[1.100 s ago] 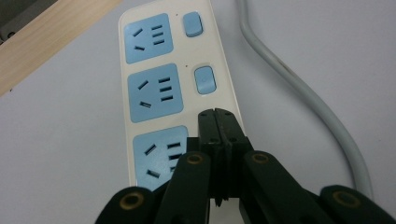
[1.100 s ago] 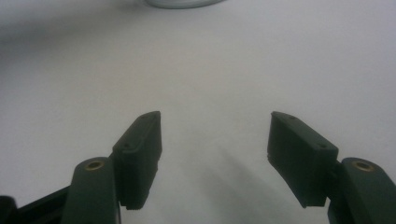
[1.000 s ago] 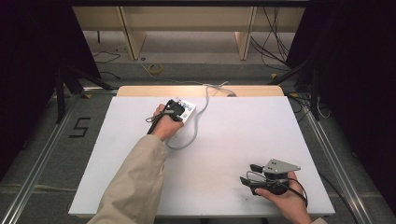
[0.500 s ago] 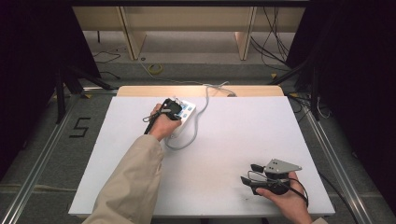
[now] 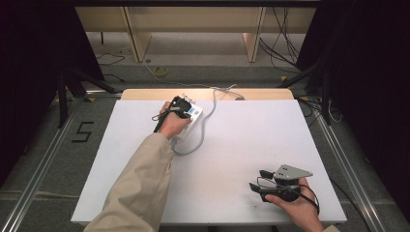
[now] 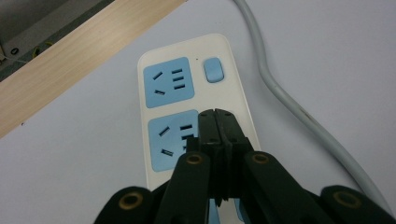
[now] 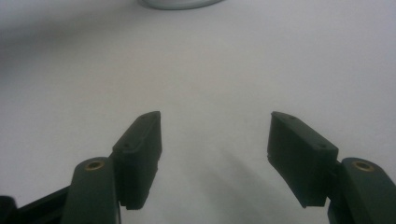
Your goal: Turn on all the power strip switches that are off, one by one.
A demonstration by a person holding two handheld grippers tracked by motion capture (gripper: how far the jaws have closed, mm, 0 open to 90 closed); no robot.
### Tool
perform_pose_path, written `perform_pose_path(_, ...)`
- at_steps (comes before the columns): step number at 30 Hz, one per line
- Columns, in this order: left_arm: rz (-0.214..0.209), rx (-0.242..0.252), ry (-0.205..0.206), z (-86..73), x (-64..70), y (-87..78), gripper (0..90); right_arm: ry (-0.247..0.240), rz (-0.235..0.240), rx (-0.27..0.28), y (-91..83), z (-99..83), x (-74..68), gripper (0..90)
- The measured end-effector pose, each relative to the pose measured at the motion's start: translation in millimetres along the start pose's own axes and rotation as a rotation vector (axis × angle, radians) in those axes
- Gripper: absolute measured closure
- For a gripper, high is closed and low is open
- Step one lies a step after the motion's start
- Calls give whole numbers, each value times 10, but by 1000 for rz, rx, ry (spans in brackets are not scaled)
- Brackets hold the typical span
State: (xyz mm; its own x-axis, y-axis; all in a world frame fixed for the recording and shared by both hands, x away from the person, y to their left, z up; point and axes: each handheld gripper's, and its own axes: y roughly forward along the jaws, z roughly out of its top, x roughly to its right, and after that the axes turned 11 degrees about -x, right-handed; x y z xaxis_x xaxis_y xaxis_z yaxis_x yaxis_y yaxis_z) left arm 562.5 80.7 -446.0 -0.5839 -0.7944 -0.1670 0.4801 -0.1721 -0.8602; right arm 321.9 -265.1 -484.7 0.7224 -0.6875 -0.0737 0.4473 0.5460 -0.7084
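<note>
the left tongs [image 6: 217,123] are clenched tip to tip over the lower blue socket of the white power strip [image 6: 196,107], which lies at twelve o'clock on the worktop [image 5: 241,145], its grey cord [image 6: 280,88] curving away. the right tongs [image 7: 215,140], at five o'clock, are released, jaws wide apart.

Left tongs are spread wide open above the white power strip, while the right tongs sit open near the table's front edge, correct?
Not quite. In the left gripper view the left tongs are shut, jaws pressed together, over the power strip. The rest holds: the right tongs are open.
</note>
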Motion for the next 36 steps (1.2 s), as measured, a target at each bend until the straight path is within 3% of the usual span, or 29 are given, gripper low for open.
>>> perform_pose_path(6, 11, 0, 30, 74, 2, 25, 898, -4, 1, 1, 0, 5, -11, 361)
perform_pose_path(28, 8, 9, 22, 229, -82, 134, 898, -2, 3, -3, 16, 1, -1, 361)
perform_pose_path(36, 17, 46, 27, 261, -42, 181, 898, -1, 4, -4, 17, 4, -9, 361)
